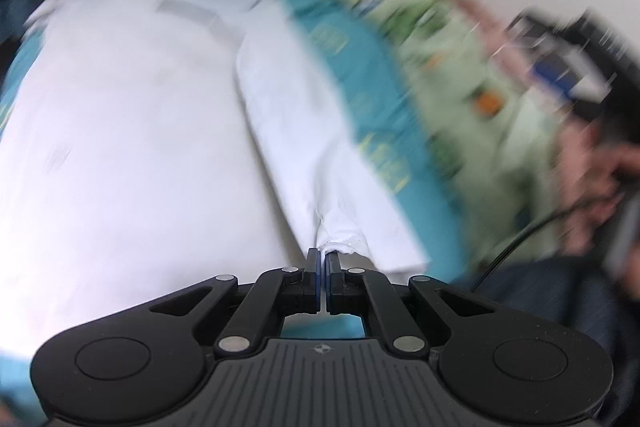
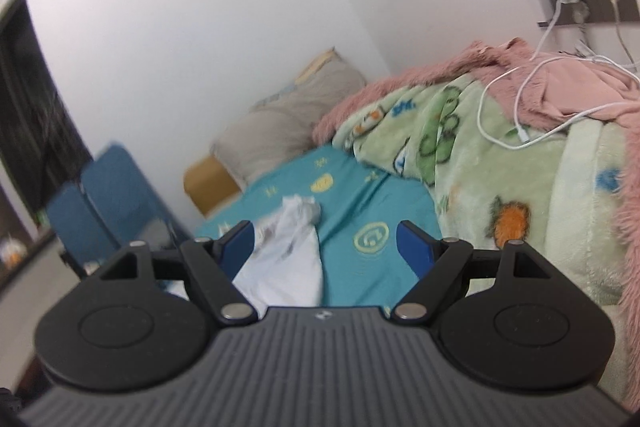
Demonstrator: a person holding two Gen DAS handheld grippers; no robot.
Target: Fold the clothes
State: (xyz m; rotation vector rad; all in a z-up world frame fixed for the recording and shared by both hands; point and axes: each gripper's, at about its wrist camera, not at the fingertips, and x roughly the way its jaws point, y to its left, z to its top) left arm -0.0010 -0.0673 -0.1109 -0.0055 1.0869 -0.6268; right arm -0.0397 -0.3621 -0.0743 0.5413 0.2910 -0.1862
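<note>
A white garment [image 1: 120, 131] lies spread on the teal bed sheet [image 1: 360, 75]; the left wrist view is motion-blurred. My left gripper [image 1: 324, 259] is shut on a bunched edge of a folded-over flap of the garment [image 1: 296, 123]. In the right wrist view a part of the white garment [image 2: 292, 251] lies on the teal sheet [image 2: 372, 267]. My right gripper [image 2: 326, 243] is open and empty, held above the sheet, with the cloth near its left finger.
A green patterned blanket [image 2: 480, 163] and pink fleece [image 2: 560, 87] are piled at the right with white charger cables [image 2: 520, 99]. A grey pillow [image 2: 288, 123] lies at the bed's far end by the wall. A blue chair [image 2: 108, 203] stands left of the bed. The person's hand [image 1: 592, 179] shows at the right.
</note>
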